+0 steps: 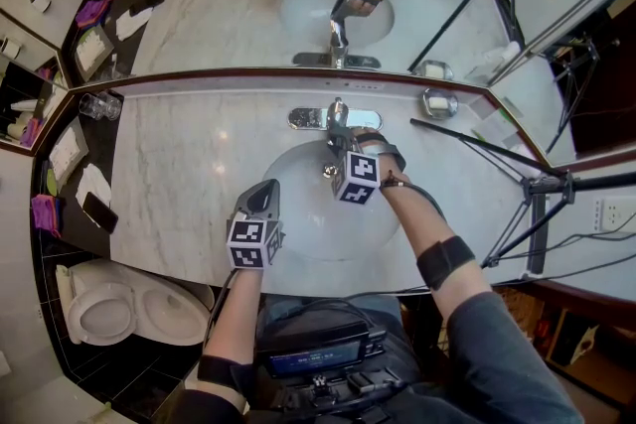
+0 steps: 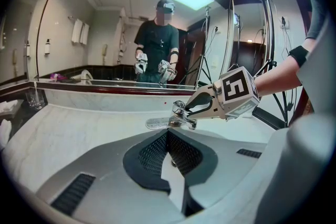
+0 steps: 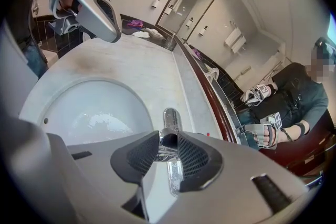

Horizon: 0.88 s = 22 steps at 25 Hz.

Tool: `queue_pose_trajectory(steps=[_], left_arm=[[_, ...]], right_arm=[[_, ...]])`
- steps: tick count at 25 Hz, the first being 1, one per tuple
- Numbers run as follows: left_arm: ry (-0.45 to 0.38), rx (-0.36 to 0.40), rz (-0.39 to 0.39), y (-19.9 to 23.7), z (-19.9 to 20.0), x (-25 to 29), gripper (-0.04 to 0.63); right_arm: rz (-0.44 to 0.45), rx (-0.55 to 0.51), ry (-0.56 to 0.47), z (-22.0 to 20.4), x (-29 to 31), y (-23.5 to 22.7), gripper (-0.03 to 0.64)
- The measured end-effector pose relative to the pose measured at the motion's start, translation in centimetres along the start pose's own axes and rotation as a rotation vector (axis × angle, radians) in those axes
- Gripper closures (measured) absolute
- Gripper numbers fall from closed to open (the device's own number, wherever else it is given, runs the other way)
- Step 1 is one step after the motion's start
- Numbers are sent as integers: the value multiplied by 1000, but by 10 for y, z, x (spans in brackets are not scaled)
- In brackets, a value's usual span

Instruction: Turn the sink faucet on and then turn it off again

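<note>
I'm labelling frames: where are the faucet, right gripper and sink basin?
faucet [image 2: 178,119]: left gripper view, chrome body.
right gripper [image 3: 168,140]: right gripper view, between its fingertips.
sink basin [image 1: 313,218]: head view, bare bowl.

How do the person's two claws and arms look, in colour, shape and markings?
Both the left claw and right claw are light grey plastic with black mesh-textured pads. Each carries a white cube with black square markers. The right arm wears a black band and a dark grey sleeve.

Right gripper [image 3: 168,140] clamped on chrome faucet lever [image 3: 170,118] — sink basin [image 3: 79,107] left, left gripper [image 3: 97,10] above.
</note>
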<state>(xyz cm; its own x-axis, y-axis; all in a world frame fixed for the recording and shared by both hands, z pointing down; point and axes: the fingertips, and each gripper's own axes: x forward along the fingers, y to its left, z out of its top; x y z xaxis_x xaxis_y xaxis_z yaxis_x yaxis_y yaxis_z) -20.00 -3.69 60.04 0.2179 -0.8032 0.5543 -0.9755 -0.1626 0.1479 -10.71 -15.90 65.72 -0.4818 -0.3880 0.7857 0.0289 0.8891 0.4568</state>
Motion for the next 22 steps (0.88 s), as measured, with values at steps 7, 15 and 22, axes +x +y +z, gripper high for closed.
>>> queue_pose_trajectory(steps=[7,15,22], left_arm=[[5,10,4,0,-2,-3,591],[2,24,-1,1,2,-9,591],[-9,39,-15,-5,10,-15,591]], right_arm=[[9,-11,23,-1,-2,1,479],[-4,213,-34,-7,-33,3,483],[-60,507,-137,-21,-80,-7,597]])
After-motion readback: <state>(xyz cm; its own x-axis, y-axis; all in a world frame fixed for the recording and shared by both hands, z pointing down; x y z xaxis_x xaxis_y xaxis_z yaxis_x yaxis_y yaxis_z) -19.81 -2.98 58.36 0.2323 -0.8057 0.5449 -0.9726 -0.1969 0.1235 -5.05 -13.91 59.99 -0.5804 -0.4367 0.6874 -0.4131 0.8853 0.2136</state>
